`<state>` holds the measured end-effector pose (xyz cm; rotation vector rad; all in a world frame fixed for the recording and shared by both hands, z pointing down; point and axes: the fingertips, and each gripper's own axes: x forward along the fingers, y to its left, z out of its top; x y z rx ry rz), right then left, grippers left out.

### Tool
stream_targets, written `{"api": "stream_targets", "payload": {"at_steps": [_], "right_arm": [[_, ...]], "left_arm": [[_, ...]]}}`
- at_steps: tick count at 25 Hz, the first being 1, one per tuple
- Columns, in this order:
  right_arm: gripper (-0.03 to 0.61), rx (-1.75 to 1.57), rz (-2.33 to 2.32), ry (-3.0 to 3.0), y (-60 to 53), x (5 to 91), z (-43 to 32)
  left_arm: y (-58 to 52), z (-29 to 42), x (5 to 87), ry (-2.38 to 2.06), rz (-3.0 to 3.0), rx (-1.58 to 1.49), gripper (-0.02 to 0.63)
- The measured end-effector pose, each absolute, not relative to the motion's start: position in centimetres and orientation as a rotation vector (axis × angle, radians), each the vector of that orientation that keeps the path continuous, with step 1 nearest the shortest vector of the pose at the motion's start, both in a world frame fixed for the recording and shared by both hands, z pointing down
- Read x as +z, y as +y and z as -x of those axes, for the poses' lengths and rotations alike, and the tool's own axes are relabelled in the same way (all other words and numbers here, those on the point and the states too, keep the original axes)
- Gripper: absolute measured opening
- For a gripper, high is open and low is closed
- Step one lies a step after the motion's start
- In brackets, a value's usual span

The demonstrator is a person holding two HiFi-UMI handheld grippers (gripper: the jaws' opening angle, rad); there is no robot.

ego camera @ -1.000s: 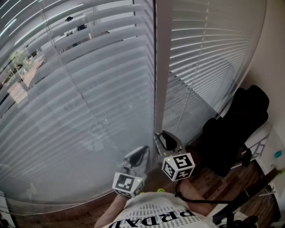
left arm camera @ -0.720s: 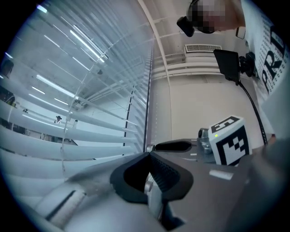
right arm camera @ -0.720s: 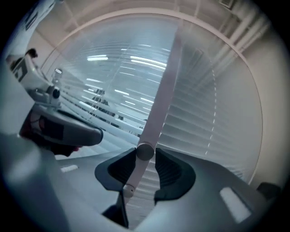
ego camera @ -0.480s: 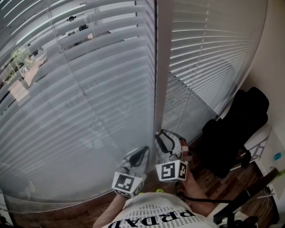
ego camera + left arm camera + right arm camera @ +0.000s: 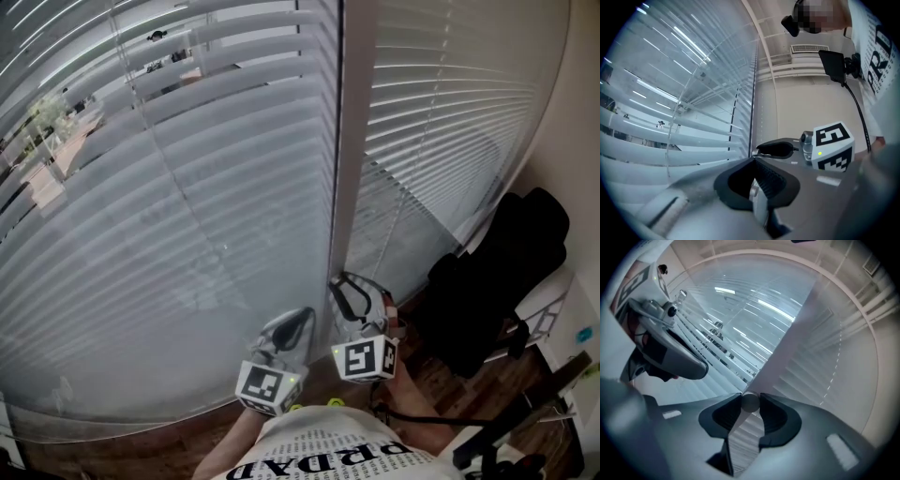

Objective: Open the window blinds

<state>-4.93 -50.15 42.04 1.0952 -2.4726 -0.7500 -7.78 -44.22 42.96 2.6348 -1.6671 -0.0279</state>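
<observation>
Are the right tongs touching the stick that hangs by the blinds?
Touching. The right gripper view shows the round end of the tilt wand between the right tongs, which have just closed further, a pad pressed against each side.

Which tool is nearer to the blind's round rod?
Right. The right tool has the rod between its jaws, which have just been closing; the left tool sits to its left, off the rod.
</observation>
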Motion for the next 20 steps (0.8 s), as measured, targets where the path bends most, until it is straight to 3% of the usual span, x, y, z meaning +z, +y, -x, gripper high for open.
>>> {"api": "stream_targets", "payload": {"at_steps": [20], "right_arm": [[0.133,-0.041,-1.226,-2.869,-50.94,41.86,3.98]], "left_arm": [[-44.75,7.73,43.11,-1.65,-2.64,-0.025,0.008]]}}
